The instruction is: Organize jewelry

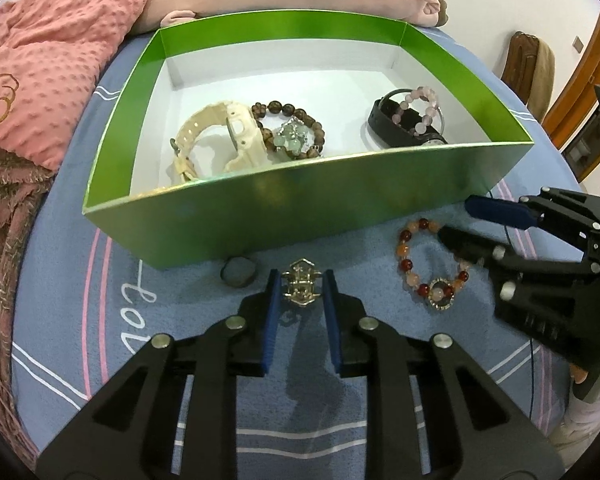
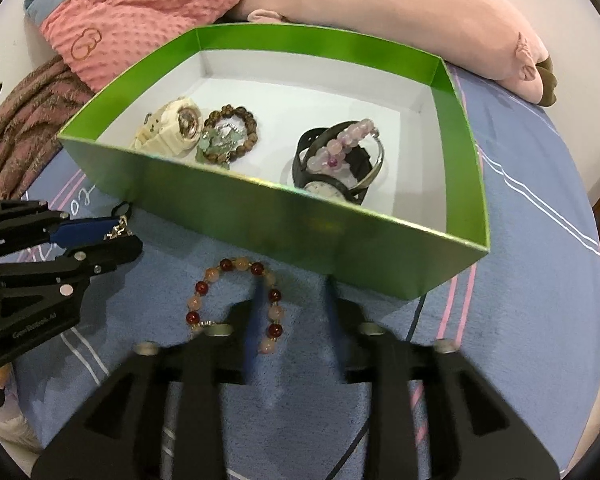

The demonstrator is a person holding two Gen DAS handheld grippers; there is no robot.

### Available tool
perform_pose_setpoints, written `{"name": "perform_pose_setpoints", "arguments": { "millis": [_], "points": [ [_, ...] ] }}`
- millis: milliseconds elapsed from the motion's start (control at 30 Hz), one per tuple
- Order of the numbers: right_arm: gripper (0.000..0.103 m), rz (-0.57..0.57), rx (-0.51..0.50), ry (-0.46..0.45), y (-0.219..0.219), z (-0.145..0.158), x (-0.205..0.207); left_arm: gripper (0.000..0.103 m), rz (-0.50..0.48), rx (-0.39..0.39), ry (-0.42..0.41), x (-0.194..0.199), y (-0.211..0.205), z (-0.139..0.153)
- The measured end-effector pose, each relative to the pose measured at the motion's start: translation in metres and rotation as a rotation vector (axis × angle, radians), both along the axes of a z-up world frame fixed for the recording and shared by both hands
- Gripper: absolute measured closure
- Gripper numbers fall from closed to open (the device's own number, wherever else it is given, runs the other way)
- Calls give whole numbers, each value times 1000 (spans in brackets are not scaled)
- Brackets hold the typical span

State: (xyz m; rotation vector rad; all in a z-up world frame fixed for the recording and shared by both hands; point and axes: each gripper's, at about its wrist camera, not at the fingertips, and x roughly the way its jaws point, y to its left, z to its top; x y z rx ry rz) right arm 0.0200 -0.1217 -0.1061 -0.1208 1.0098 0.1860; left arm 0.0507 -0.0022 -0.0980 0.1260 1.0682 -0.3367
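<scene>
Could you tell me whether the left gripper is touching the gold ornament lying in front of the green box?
Touching. In the left wrist view, the left gripper has both blue pads against the sides of the gold ornament, with no gap visible.

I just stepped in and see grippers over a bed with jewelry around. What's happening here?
A person with a handheld gripper in each hand is sorting jewelry into a green box on the blue bedspread. The left gripper is closed on a gold hair clip in front of the box. The right gripper stands open over a red and orange bead bracelet lying on the cover. Already in the box: a cream watch, a brown bead bracelet, a black watch and a pink bead bracelet.
</scene>
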Motion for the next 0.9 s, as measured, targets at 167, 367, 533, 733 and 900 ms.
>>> {"name": "perform_pose_setpoints", "arguments": {
  "millis": [167, 367, 533, 733, 900],
  "points": [
    [61, 31, -38, 6, 10, -6, -3, 82, -1, 2, 0, 0, 0, 0],
    [84, 56, -26, 11, 13, -5, -5, 82, -7, 7, 3, 1, -2, -2],
    [94, 81, -41, 4, 18, -5, -8, 82, -8, 10, 5, 2, -2, -3],
    [95, 77, -36, 4, 16, -5, -8, 82, -10, 23, 2, 2, -3, -5],
    [95, 82, -25, -8, 17, -3, -8, 82, -19, 24, -3, 1, -4, -5]
  ]
}}
